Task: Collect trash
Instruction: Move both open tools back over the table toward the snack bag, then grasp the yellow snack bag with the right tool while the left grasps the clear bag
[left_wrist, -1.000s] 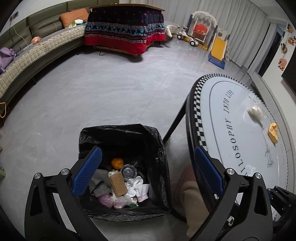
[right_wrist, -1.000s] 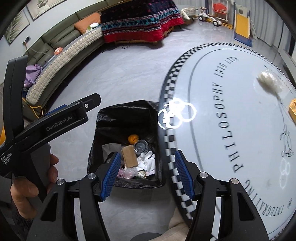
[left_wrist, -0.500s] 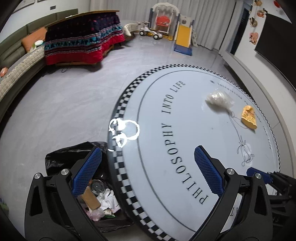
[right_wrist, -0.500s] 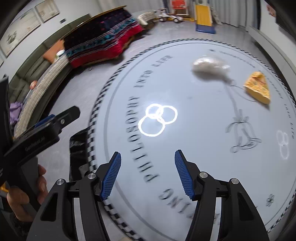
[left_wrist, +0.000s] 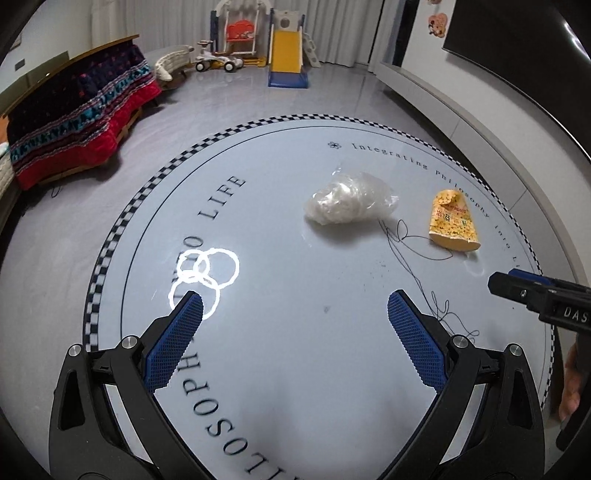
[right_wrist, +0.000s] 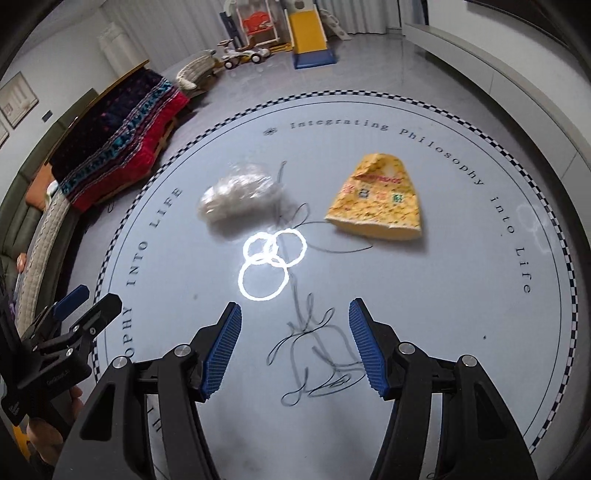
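Note:
A crumpled clear plastic bag (left_wrist: 349, 201) and a torn yellow snack packet (left_wrist: 453, 222) lie on the round white table (left_wrist: 295, 369). Both show in the right wrist view too: the bag (right_wrist: 240, 194) and the packet (right_wrist: 376, 201). My left gripper (left_wrist: 295, 317) is open and empty above the table, short of the bag. My right gripper (right_wrist: 295, 332) is open and empty, short of the packet. The right gripper's tip shows at the right edge of the left wrist view (left_wrist: 517, 286). The trash bin is out of view.
The table has a checkered rim (left_wrist: 110, 243) and printed lettering. Beyond it are grey floor, a low table under a red patterned blanket (left_wrist: 74, 122), a sofa (right_wrist: 33, 229) at left, and children's toys with a yellow slide (left_wrist: 288, 59) at the back.
Both grippers have swung from over the black-lined trash bin at the table's left to above the table, facing the bag and packet. The bin has left both views.

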